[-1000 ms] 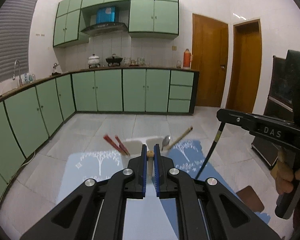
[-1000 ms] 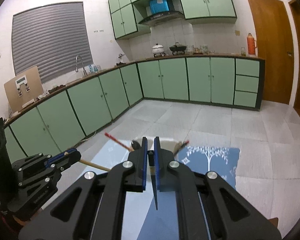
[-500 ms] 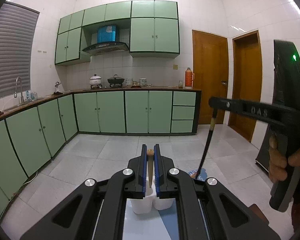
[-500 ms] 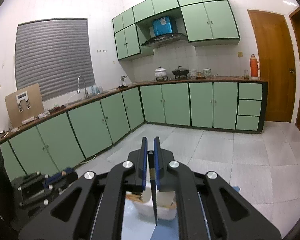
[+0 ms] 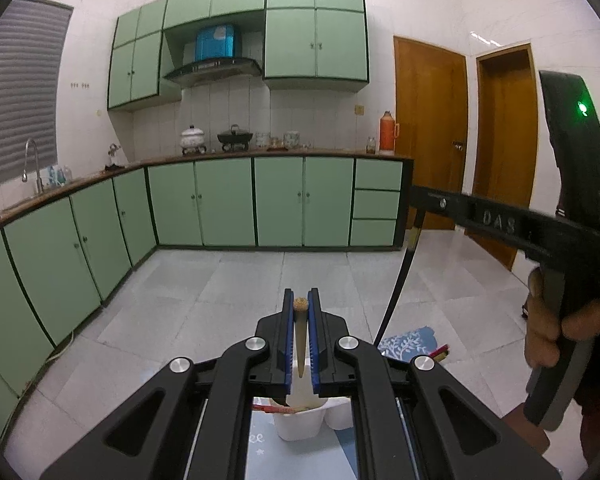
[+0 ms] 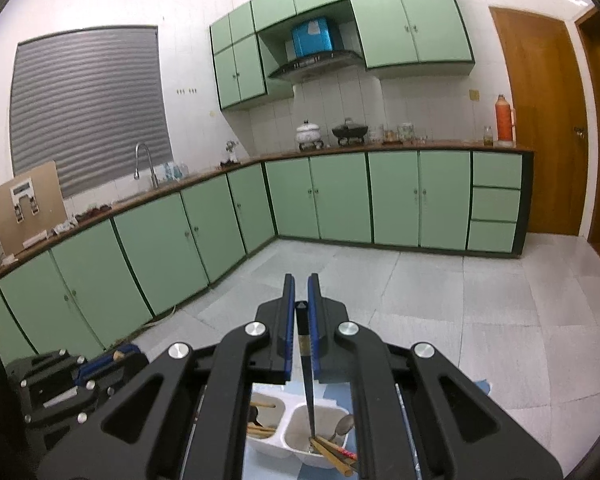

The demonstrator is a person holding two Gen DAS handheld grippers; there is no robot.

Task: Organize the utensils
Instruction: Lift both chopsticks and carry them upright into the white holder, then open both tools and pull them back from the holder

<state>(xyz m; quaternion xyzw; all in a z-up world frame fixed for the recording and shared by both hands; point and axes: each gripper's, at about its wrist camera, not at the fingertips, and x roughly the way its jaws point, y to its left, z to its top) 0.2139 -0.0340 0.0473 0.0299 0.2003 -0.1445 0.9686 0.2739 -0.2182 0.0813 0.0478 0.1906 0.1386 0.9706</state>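
My left gripper (image 5: 300,305) is shut on a wooden-handled utensil (image 5: 300,344), upright, its lower end in the white utensil holder (image 5: 300,426). My right gripper (image 6: 299,296) is shut on a black chopstick (image 6: 307,384), whose tip reaches into the right compartment of the white holder (image 6: 296,442). That compartment holds a metal spoon (image 6: 342,426) and wooden and red chopsticks (image 6: 332,454); the left compartment holds wooden utensils (image 6: 260,426). The right gripper (image 5: 420,196) with its black chopstick (image 5: 396,292) shows in the left wrist view. The left gripper (image 6: 112,360) shows at lower left of the right wrist view.
A blue patterned mat (image 5: 408,342) lies under the holder, with a red chopstick end (image 5: 440,351) on it. Green kitchen cabinets (image 5: 228,204) line the far and left walls. Wooden doors (image 5: 430,132) stand at the right.
Both grippers tilted up from the table and came over the holder. The utensils they hold now hang upright with their lower ends in the holder's compartments.
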